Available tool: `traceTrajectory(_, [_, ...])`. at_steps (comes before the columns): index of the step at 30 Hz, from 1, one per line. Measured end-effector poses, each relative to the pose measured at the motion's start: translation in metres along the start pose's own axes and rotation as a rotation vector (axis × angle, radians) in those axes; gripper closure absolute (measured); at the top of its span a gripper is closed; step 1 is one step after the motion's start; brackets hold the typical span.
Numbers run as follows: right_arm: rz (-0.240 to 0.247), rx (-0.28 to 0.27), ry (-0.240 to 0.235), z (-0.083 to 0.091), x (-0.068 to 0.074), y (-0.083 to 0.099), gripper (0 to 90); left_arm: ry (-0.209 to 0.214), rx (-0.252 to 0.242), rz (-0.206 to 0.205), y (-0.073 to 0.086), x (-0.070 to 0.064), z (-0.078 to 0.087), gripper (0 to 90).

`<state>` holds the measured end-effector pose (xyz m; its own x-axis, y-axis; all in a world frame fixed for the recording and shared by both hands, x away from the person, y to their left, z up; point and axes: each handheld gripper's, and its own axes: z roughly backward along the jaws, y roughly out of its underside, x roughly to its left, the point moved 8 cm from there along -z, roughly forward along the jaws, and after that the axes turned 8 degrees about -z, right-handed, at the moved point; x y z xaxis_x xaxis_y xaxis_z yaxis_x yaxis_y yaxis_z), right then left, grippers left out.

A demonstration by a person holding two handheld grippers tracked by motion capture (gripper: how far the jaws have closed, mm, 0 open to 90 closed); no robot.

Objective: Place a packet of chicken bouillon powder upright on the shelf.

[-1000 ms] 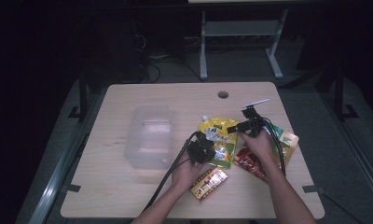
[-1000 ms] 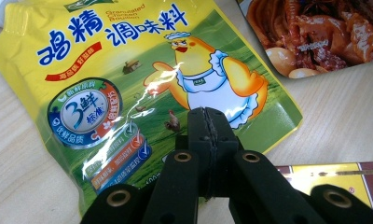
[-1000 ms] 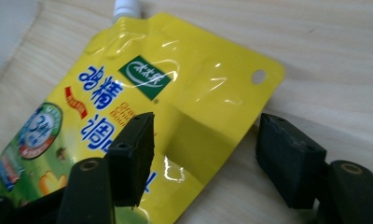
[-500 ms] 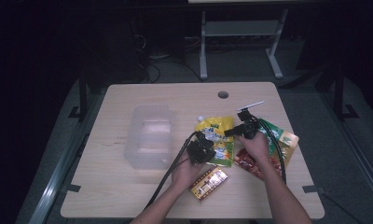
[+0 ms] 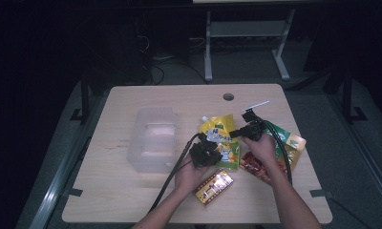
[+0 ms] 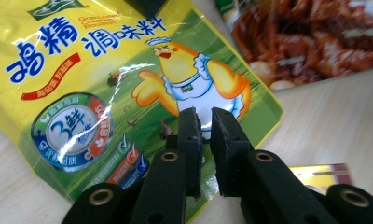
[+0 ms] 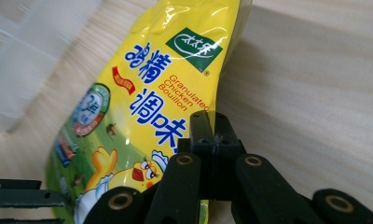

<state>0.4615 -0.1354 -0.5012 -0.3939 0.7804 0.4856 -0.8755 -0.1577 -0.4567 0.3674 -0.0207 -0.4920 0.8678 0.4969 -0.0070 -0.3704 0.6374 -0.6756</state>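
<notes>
We see a yellow pouch [image 5: 221, 138] lying on the table [image 5: 132, 195], right of the clear box [image 5: 153, 138]. Its label reads "Granulated Chicken Bouillon", with blue Chinese characters, a cartoon chicken and a round badge with "3". Our right gripper [image 7: 211, 122] has its jaws pressed together, pinching the pouch's edge near the top. Our left gripper [image 6: 206, 122] hovers over the pouch's lower corner, jaws slightly apart. A red packet [image 5: 254, 164] lies just beside the pouch.

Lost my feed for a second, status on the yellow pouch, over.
Right hand-held gripper shut on yellow pouch edge. Left hand-held gripper nearly shut over pouch's lower end, grip unclear. Clear bin alongside; red packet close by.
</notes>
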Motion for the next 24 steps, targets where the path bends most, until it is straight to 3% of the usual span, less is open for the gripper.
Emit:
traceTrajectory(2, [0.029,-0.029,-0.011,0.011,0.007,-0.004,90.0,0.002,-0.019,-0.008,-0.003,-0.002,0.005,77.2])
traceTrajectory(12, [0.071,-0.103,-0.033,0.039,0.025,-0.010,90.0,0.013,-0.097,-0.018,-0.004,-0.009,0.029,66.4])
traceTrajectory(21, [0.151,-0.164,-0.043,0.060,0.050,-0.012,90.0,-0.007,-0.134,-0.084,0.003,-0.019,0.045,56.5])
traceTrajectory(24, [0.173,-0.176,-0.051,0.067,0.060,-0.012,90.0,0.000,-0.162,-0.079,0.004,-0.023,0.049,53.6])
